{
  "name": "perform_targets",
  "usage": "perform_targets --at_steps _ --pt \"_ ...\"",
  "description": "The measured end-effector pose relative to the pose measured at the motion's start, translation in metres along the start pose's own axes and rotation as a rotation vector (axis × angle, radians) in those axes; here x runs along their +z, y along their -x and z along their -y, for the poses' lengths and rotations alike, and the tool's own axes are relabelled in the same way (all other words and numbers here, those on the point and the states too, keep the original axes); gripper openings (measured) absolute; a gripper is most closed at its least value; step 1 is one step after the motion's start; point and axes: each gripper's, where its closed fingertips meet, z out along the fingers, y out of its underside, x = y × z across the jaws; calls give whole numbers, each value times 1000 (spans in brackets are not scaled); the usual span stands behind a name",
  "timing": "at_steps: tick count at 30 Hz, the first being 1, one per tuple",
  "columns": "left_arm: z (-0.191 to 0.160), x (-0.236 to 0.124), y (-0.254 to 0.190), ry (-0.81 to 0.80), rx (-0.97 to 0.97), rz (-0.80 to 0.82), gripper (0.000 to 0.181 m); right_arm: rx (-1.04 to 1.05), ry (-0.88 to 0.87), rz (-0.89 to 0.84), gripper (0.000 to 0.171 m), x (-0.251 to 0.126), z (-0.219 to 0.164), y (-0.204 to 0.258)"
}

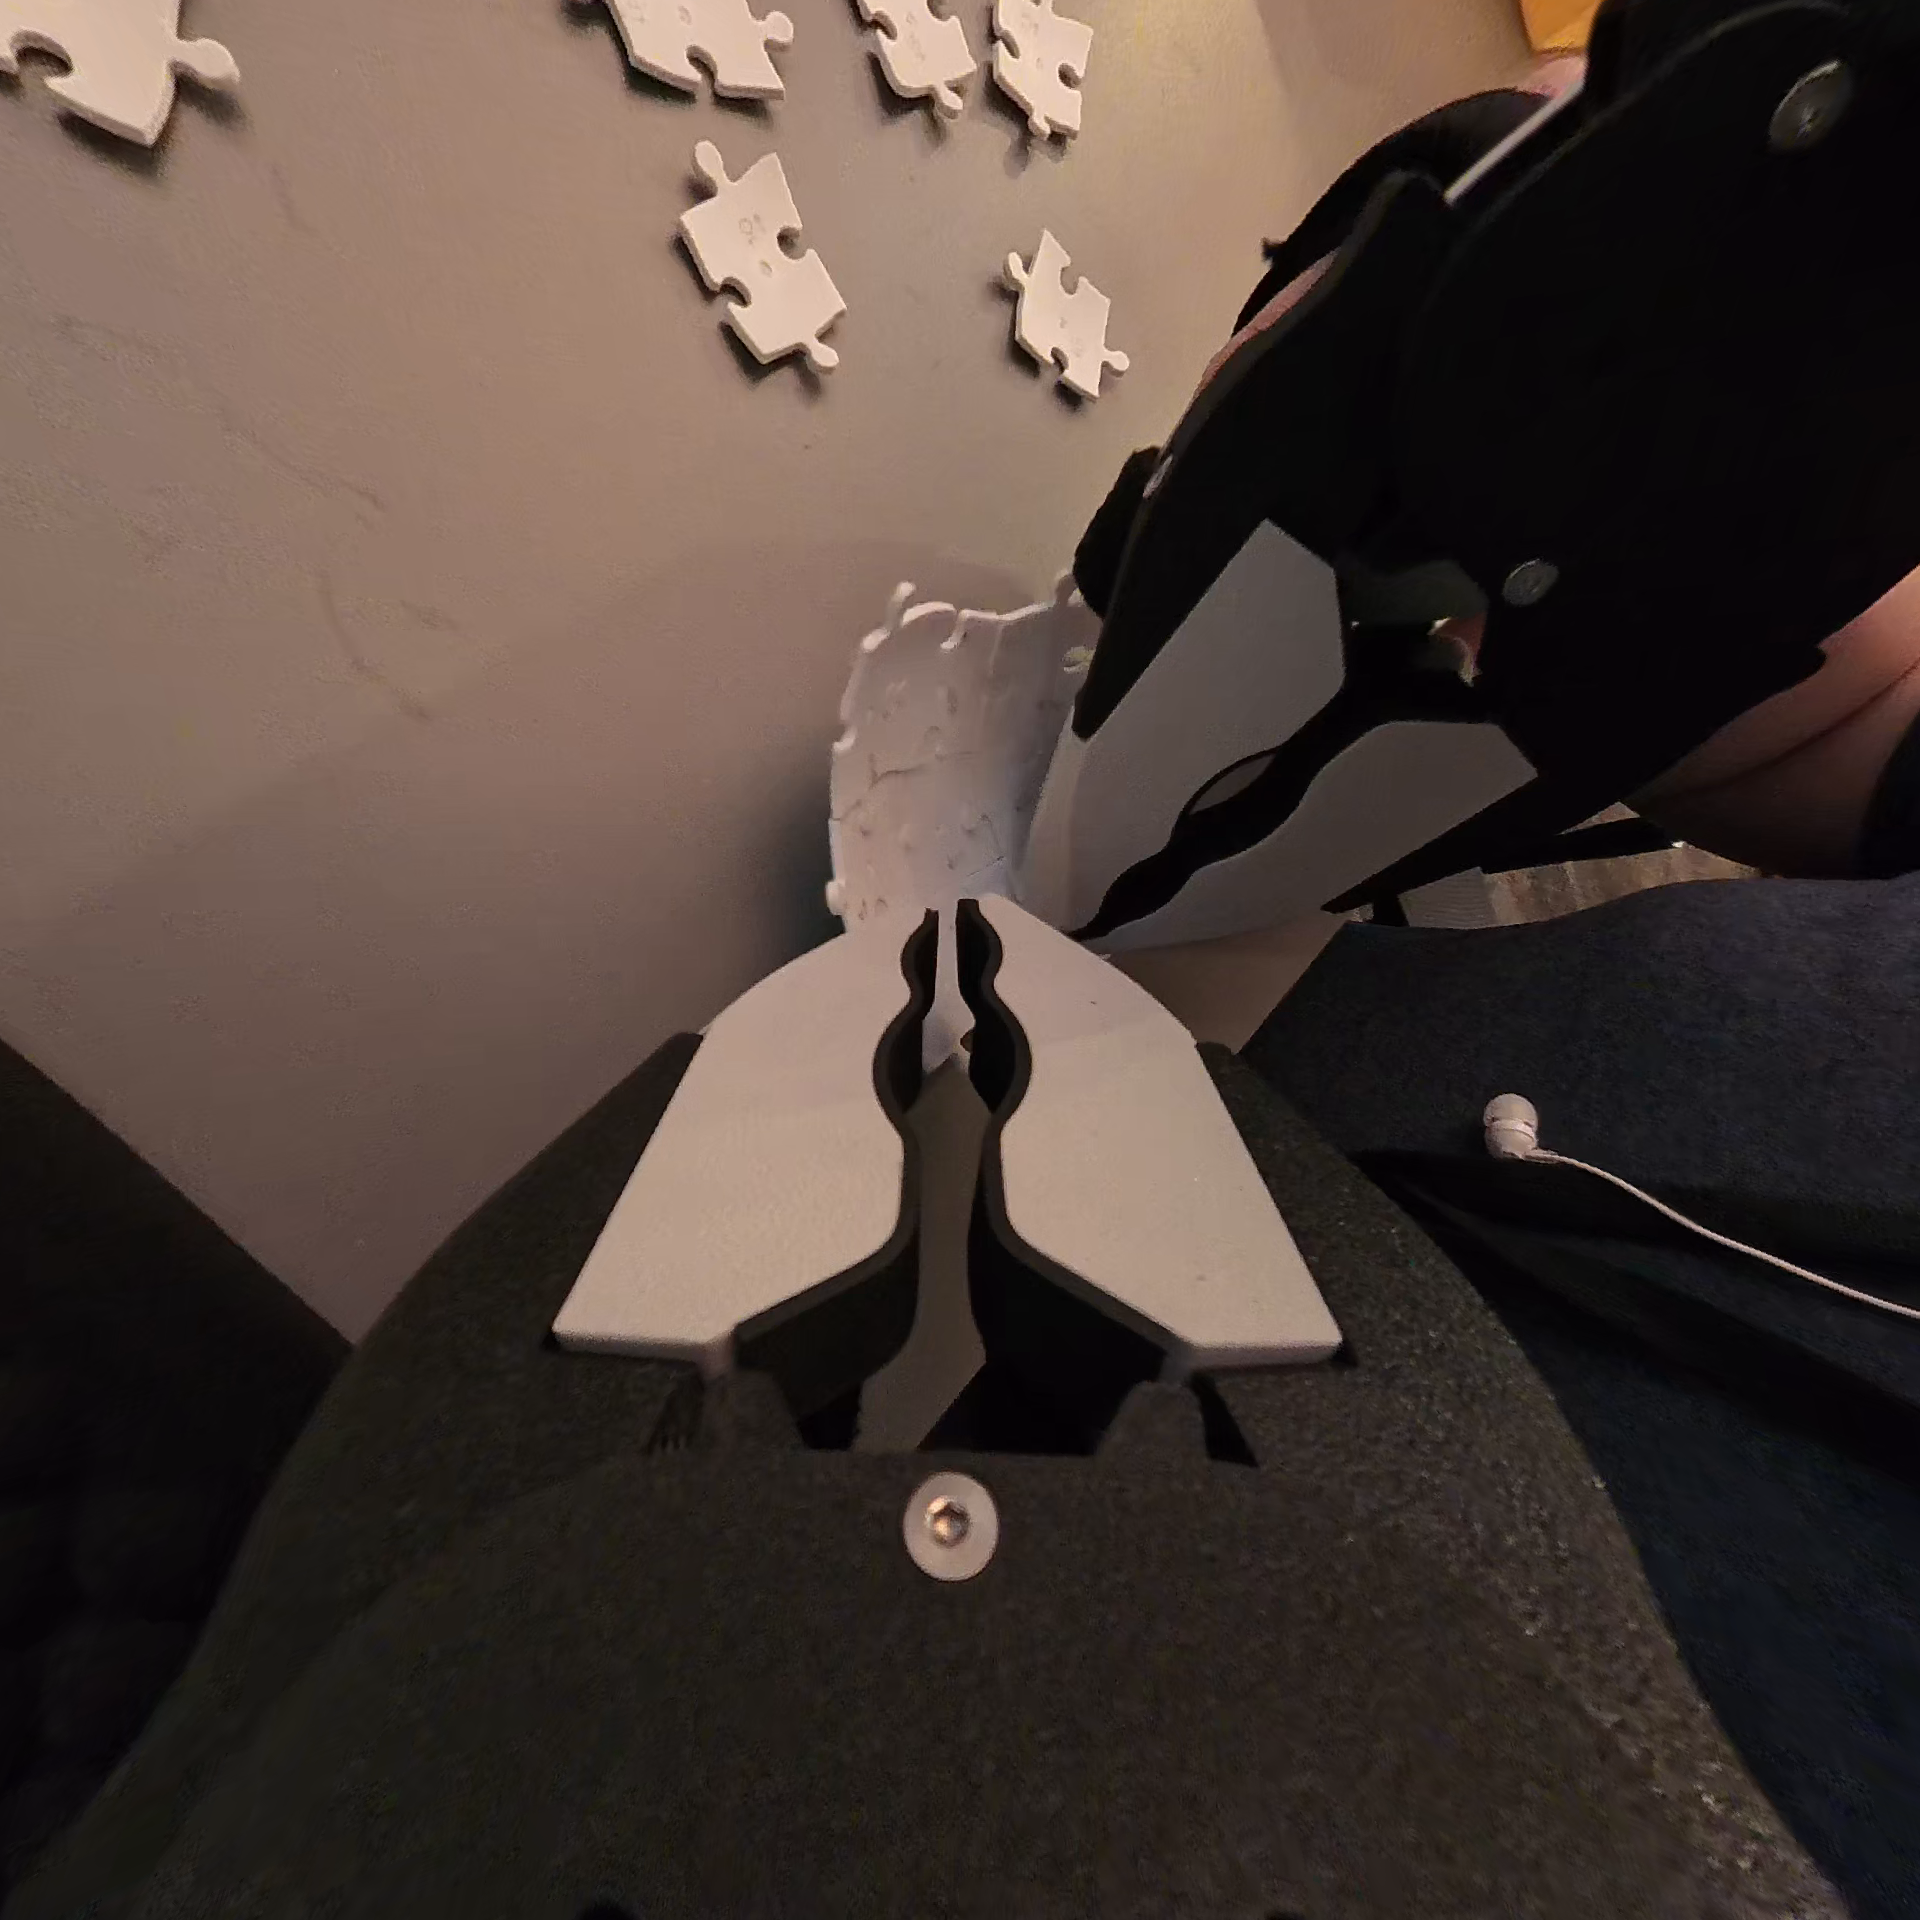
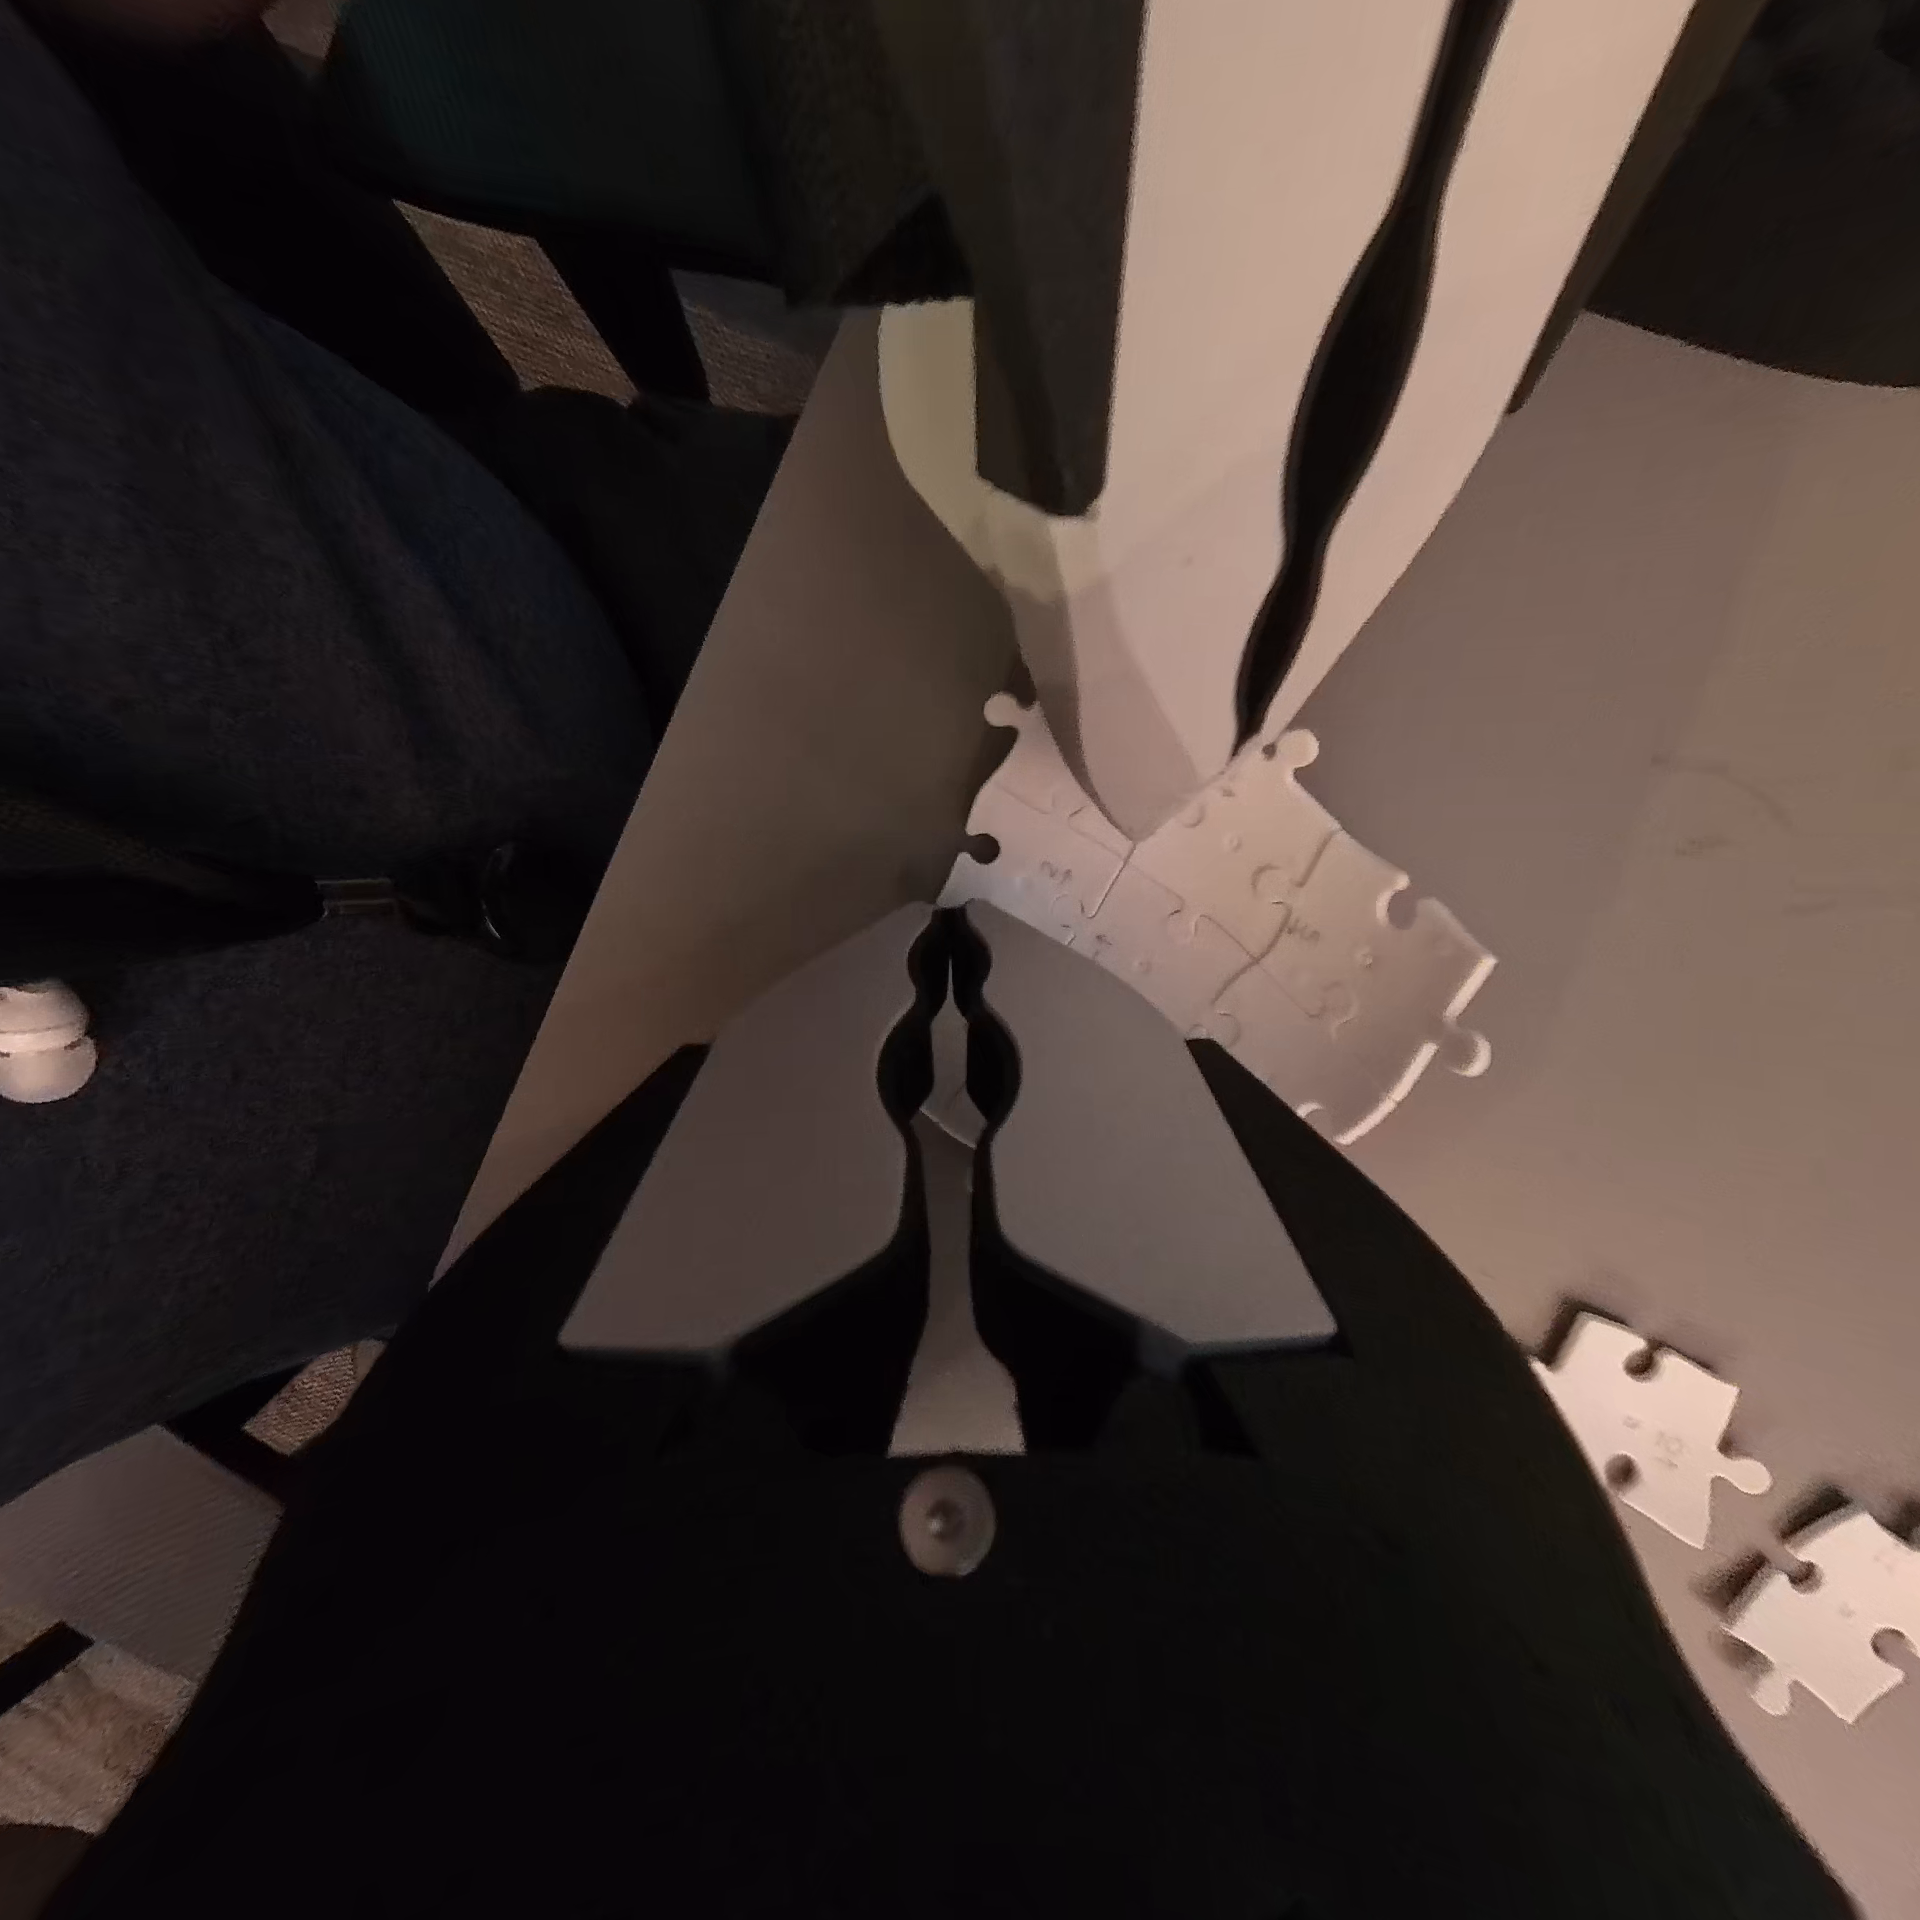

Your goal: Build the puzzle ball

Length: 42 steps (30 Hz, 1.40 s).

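Both the left tongs [image 1: 948, 920] and right tongs [image 2: 951, 920] pinch the small joined patch [image 2: 1236, 914], while many loose pieces [image 1: 764, 255] lie beyond it on the worktop [image 1: 364, 623], unjoined.

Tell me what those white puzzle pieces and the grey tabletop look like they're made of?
The joined puzzle section and the loose pieces look like matte white rigid plastic: thick clean-cut edges, a slight curve, no gloss. Foam cannot be ruled out. The table looks like a smooth matte grey laminate or painted board, with faint scuffs.
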Motion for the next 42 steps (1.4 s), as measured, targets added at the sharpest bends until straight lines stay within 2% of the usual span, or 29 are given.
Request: perform_targets --at_steps 7,16,21,33,36,40,42 --pt "11 -16 -22 -66 31 -66 3 -45 48 -46 1 1 -1 0" --pt "27 -76 -20 -223 73 69 3 -49 70 -64 1 1 -2 -1" --pt "27 -94 -13 -268 60 121 3 -8 90 -37 1 2 -2 -1" --pt "26 -94 -14 -267 65 121 3 -44 118 -66 2 2 -2 -1" --pt "25 -90 -13 -257 56 109 3 -101 68 -86 2 0 -1 -2" --pt "20 -78 -8 -224 30 81 3 -36 -57 -92 1 -19 6 -9" --pt "17 -71 -6 -205 14 58 3 -17 -62 -103 1 -26 1 -14"
